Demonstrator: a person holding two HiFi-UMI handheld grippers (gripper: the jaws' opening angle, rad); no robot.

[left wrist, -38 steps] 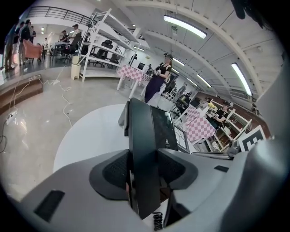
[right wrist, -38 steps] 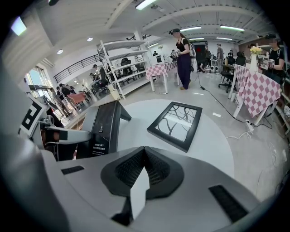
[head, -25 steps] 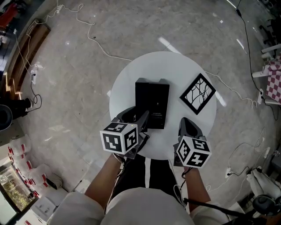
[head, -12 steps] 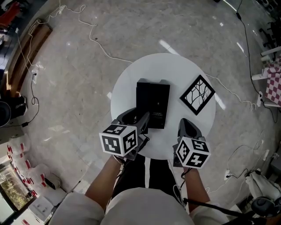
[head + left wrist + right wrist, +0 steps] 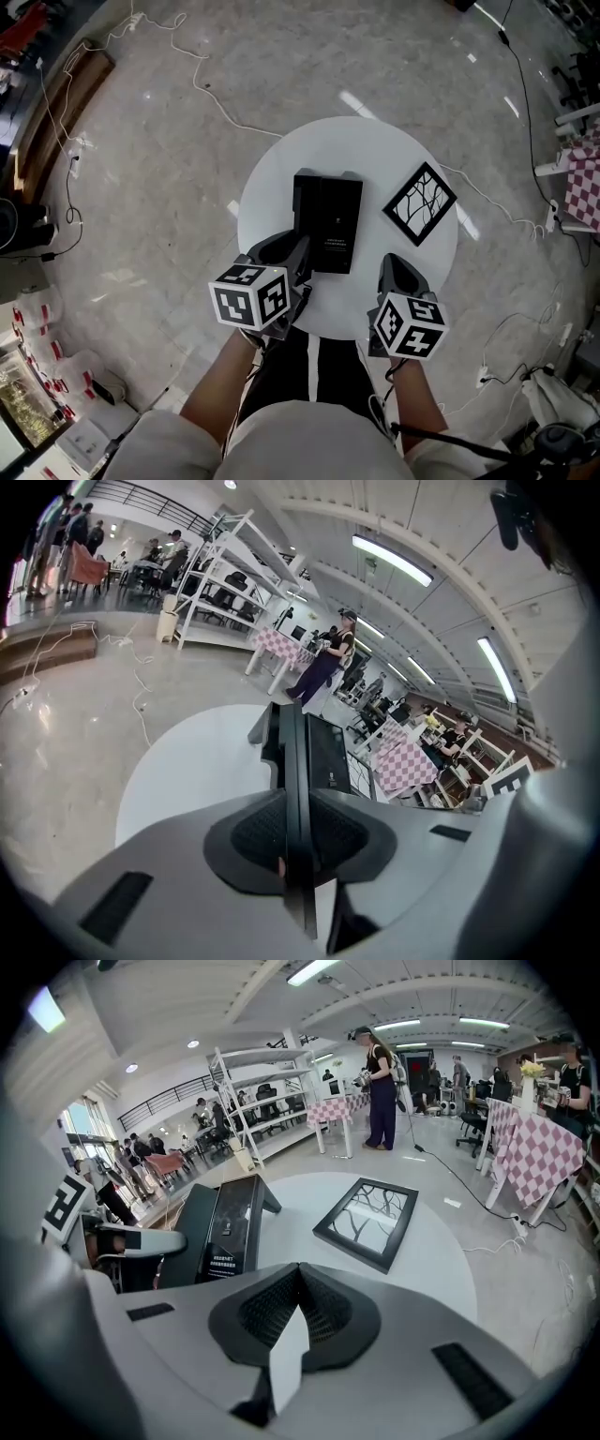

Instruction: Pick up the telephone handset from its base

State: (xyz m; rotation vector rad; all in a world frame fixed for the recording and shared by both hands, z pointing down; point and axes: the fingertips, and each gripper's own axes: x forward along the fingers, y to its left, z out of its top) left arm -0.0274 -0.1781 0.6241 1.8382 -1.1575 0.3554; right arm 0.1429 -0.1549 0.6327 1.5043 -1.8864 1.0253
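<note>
A black telephone base [image 5: 336,223] lies on the round white table [image 5: 281,169], with its slim black handset [image 5: 302,208] along the left side. My left gripper [image 5: 302,253] is at the handset's near end. In the left gripper view the handset [image 5: 292,752] runs as a thin black slab between the pads, and the left gripper [image 5: 292,841] has just been closing and is now shut on it. The right gripper [image 5: 394,267] hovers over the table's near right edge, shut with nothing in it [image 5: 298,1302]. The right gripper view shows the telephone [image 5: 225,1222] at the left.
A black picture frame [image 5: 420,202] with a branch drawing lies on the table's right side, ahead of the right gripper [image 5: 367,1220]. White cables trail over the stone floor [image 5: 197,80]. People, shelves and checked tables stand far off.
The left gripper's jaws have narrowed from wide apart onto the handset's near end. The right gripper has kept still.
</note>
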